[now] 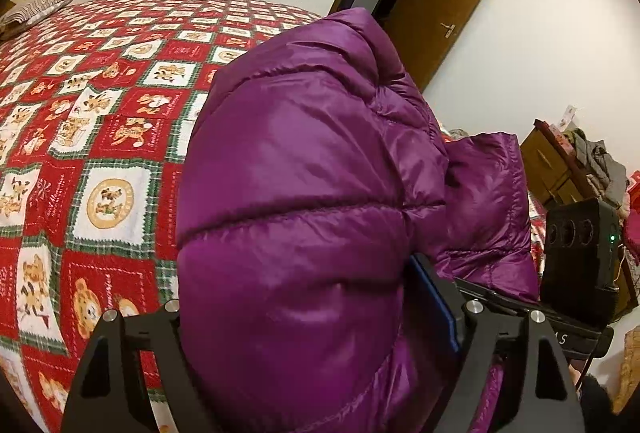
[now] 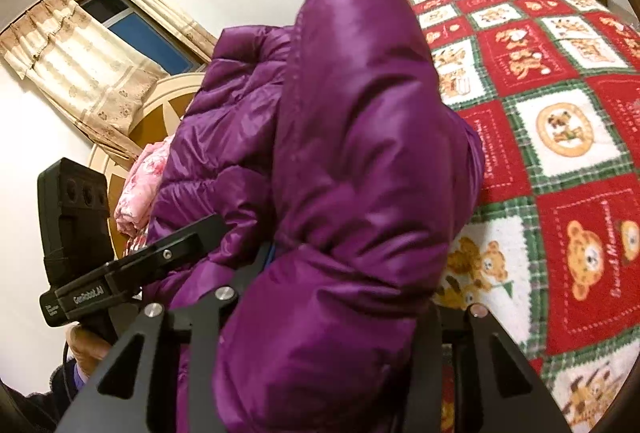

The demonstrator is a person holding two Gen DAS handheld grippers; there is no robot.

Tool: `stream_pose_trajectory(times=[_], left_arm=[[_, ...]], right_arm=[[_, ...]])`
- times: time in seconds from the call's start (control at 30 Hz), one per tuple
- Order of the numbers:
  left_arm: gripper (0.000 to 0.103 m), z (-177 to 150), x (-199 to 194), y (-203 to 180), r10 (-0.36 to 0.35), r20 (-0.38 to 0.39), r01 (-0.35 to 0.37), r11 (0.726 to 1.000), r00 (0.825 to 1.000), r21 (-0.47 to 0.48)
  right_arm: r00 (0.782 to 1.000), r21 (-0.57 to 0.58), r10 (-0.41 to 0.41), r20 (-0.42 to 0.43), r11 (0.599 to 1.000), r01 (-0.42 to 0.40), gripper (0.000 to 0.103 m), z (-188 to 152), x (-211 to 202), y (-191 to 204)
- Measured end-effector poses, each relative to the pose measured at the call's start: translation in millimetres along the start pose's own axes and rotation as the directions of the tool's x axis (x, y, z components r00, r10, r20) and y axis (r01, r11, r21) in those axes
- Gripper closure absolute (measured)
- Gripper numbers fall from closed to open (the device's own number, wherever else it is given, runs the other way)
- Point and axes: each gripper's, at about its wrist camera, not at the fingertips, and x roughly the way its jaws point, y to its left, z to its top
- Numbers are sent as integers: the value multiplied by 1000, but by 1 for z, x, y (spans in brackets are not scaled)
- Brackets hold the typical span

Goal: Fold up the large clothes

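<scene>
Purple quilted nylon, glossy and heavily padded, filled the space between the fingers of both tools: a down jacket (image 1: 304, 161), bunched and raised above the red-and-white bear-print bedspread (image 1: 100, 105).

Left gripper (image 1: 320, 313): the jacket bulged between its two fingers and spilled forward over them, hiding the tips. The fingers stood fairly wide apart with the padding packed between, so I judged them clamped on the garment; actual pad contact could not be seen.

Right gripper (image 2: 316, 309): the same condition. A thick fold of the jacket (image 2: 352, 137) rose from between its fingers and stood tall ahead of them. The tips were buried, and the grip was again judged from the way the cloth sat.

In the right wrist view the left gripper (image 2: 160, 253) lay just beside the right tool's left finger, pressed against the jacket. The two tools were therefore close together, each taking a part of the same garment.

Step in hand, as judged: the jacket was being carried or lifted as a bundle over the bed, not yet spread. No flat fold was visible anywhere.

Next move, as judged: the two grips need to part sideways so that the garment stretches out, then lower to the bedspread, which lay ahead of and below both sets of fingers. Slippery fabric and springy filling may let the cloth creep out of the fingers.
</scene>
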Motion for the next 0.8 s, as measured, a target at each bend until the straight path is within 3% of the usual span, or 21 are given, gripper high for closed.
stream_pose_trajectory(times=[0.5,0.8], left_arm=[[19,-4,21,-50,-92,-43,94,994,995,46],[19,17,48,-107,-200,-62,205,974,978,99]], right_arm=[[995,32,-71,66,997,69,60,-7,-34,-12],[975,56,-171,144,985,165,60,6,-79,-21]])
